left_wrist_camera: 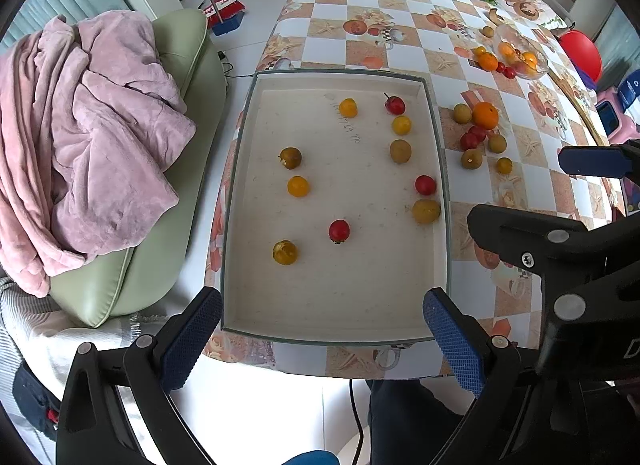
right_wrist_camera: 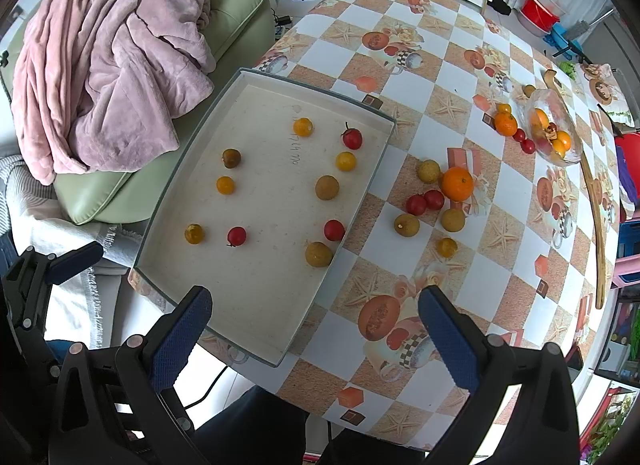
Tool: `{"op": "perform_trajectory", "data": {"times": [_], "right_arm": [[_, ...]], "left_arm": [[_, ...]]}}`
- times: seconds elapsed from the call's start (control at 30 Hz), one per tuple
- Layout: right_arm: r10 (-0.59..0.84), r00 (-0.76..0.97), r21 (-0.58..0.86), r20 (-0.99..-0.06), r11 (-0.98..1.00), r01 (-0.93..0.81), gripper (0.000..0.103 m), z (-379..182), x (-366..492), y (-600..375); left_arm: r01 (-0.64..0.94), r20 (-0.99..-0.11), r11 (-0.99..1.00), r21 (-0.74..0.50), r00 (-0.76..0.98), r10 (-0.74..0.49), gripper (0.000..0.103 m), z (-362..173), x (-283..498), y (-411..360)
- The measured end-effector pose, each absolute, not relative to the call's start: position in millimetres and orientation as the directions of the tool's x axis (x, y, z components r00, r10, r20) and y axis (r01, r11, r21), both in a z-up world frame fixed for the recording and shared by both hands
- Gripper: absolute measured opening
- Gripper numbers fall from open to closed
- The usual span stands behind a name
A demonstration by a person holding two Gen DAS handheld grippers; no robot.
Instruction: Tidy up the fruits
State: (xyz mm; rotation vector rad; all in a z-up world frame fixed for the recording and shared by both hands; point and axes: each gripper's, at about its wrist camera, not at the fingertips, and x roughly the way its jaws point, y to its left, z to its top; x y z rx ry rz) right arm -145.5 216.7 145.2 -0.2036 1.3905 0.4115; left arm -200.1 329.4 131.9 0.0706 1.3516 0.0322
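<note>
Fruits [left_wrist_camera: 425, 185] scattered in tray [left_wrist_camera: 432, 113], long axis running away; left tool [left_wrist_camera: 322, 327] and right tool [right_wrist_camera: 316, 323] both wide, empty, at tray's near end.

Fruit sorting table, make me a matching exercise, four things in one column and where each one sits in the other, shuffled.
Things:
1. large orange
2. pink blanket
3. stemmed red tomato
4. clear bowl

Places:
A. inside the white tray, near its far right corner
B. draped over the green couch
C. on the tablecloth, in the loose pile right of the tray
D. at the table's far right, holding fruit

Pairs: 1-C, 2-B, 3-A, 4-D
</note>
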Motion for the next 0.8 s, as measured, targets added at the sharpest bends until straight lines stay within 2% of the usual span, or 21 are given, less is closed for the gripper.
{"op": "perform_trajectory", "data": {"times": [0.8], "right_arm": [[0.161,0.124,0.100,-0.979,0.912,-0.397,0.103,144.0,-145.2,217.2]], "left_arm": [[0.013,-0.971,0.998,0.061,0.231,0.057,0.101,131.0,-199.0,329.9]]}}
